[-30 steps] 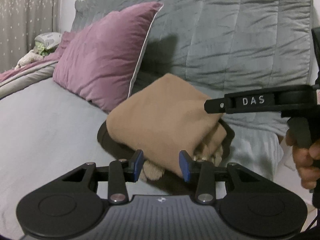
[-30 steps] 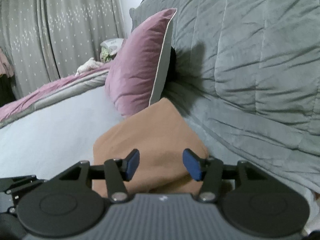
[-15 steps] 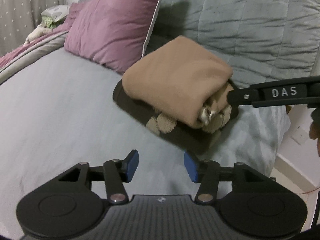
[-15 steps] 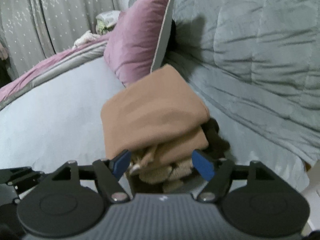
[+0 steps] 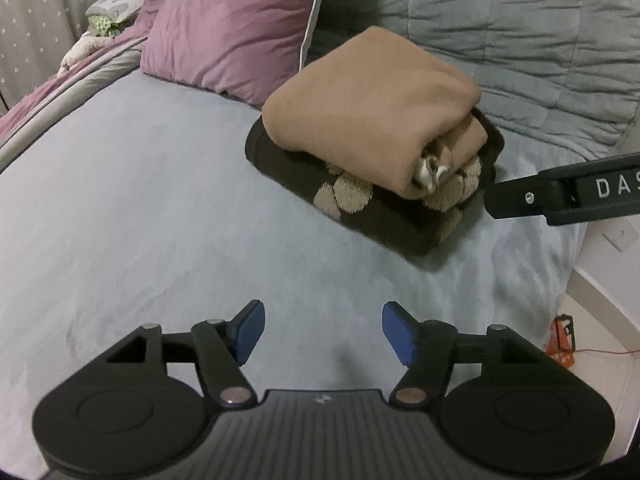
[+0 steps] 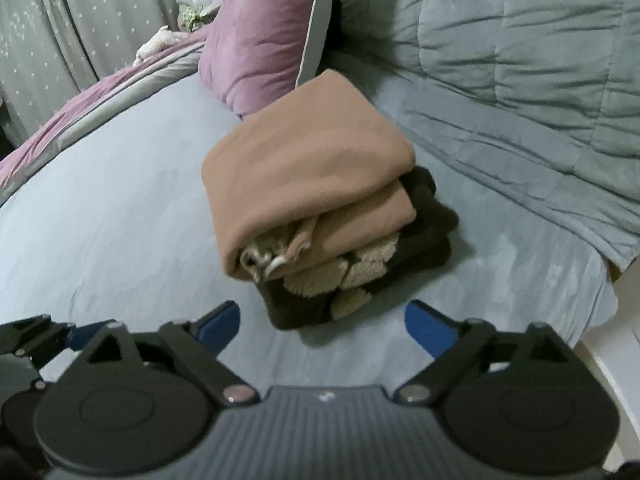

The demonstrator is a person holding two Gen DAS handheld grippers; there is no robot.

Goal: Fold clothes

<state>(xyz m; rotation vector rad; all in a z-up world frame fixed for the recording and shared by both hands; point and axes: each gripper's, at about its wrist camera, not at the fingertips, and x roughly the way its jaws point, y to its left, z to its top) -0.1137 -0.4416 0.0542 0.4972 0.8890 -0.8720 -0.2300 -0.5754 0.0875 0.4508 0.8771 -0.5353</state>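
A folded tan garment lies on top of a folded dark brown garment with beige spots, stacked on the grey bed near the pillow. My left gripper hovers over bare sheet in front of the stack, jaws opening, nothing between them. My right gripper sits just before the stack's near corner, jaws opening wide with nothing pressed between the pads. One finger of the right gripper reaches in from the right edge of the left wrist view, beside the stack.
A purple pillow leans against a grey quilted duvet behind the stack. The bed's edge drops to the floor at right, where an orange object lies. Curtains hang at far left.
Both grippers have let go of the tan garment and drawn back from the stack, jaws widening. The stack now lies farther ahead, with its brown bottom garment in view.
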